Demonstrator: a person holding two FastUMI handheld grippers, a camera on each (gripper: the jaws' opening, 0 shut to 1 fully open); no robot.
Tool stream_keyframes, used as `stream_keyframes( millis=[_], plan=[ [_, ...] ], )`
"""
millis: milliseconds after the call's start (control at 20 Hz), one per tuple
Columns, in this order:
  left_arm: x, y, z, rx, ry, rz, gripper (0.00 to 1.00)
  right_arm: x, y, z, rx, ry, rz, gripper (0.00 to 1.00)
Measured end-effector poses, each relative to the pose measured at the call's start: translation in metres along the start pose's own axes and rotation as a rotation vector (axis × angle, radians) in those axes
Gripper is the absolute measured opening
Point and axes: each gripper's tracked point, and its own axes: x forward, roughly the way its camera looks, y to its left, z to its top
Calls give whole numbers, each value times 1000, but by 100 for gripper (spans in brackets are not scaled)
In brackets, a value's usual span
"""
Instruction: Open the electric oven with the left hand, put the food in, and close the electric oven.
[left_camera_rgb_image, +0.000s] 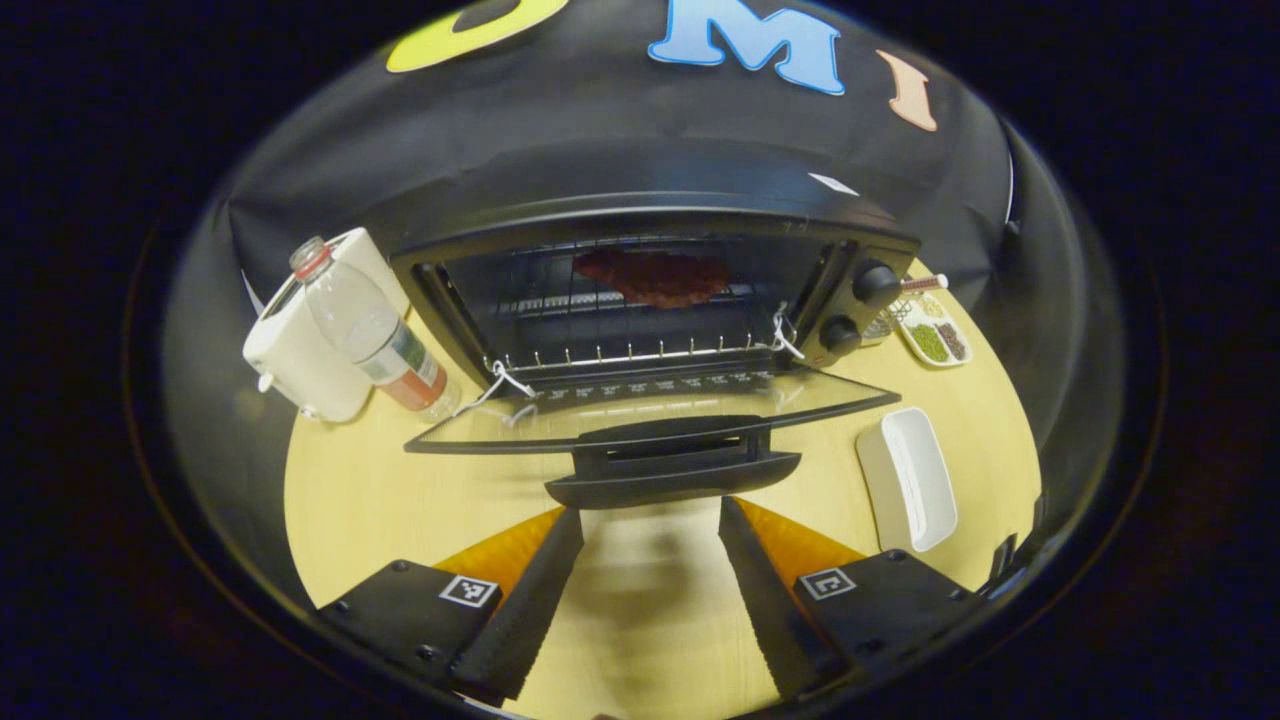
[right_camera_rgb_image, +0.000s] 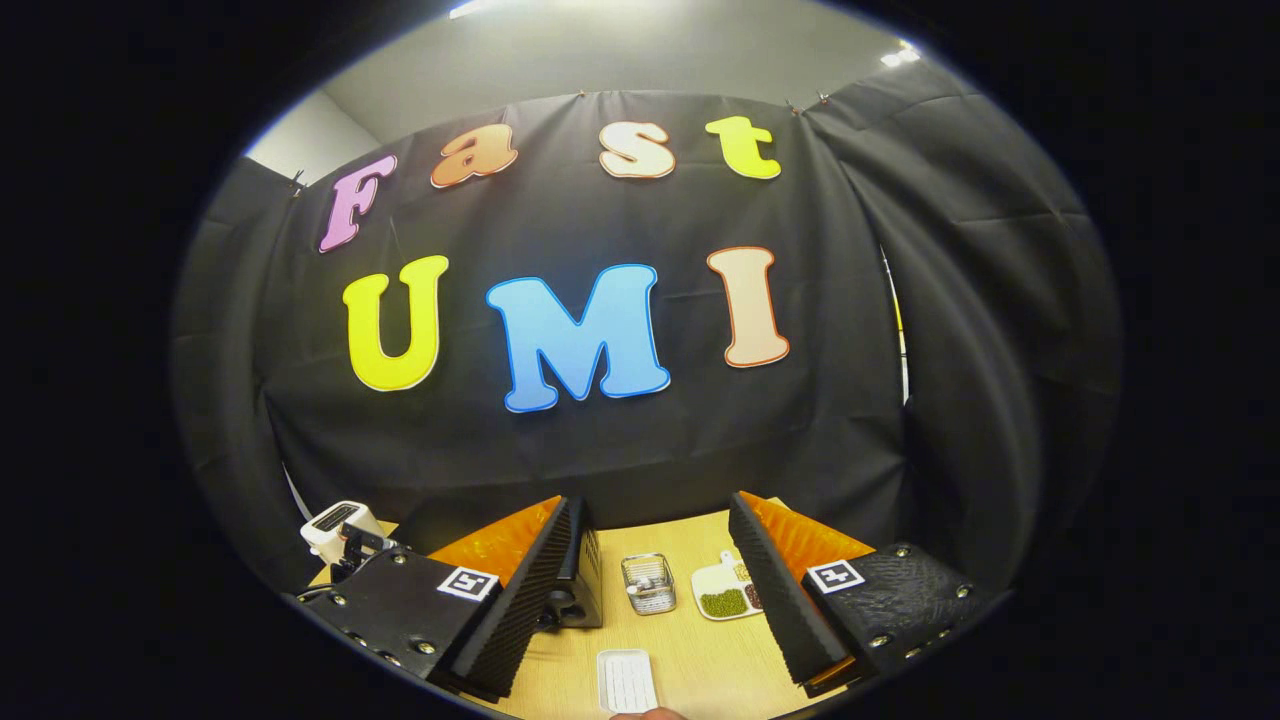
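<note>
Two ribbed black fingers of the left claw (left_camera_rgb_image: 650, 520) stand spread, empty, just short of the oven door's handle (left_camera_rgb_image: 672, 462). Black electric oven (left_camera_rgb_image: 650, 290) sits open on the pale wood desk (left_camera_rgb_image: 350, 490), glass door dropped flat; reddish food (left_camera_rgb_image: 652, 277) lies on the wire rack inside. White rectangular tray (left_camera_rgb_image: 908, 478) rests empty beside it. Right claw (right_camera_rgb_image: 660, 560) is spread too, high over a divided dish of green beans (right_camera_rgb_image: 728, 590).
</note>
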Motion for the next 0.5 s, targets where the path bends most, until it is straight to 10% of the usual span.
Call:
stream_keyframes(
  millis=[500],
  plan=[
    [-10, 4, 17, 19, -52, 12, 94, -4, -10, -6, 14, 16, -21, 96]
  ],
)
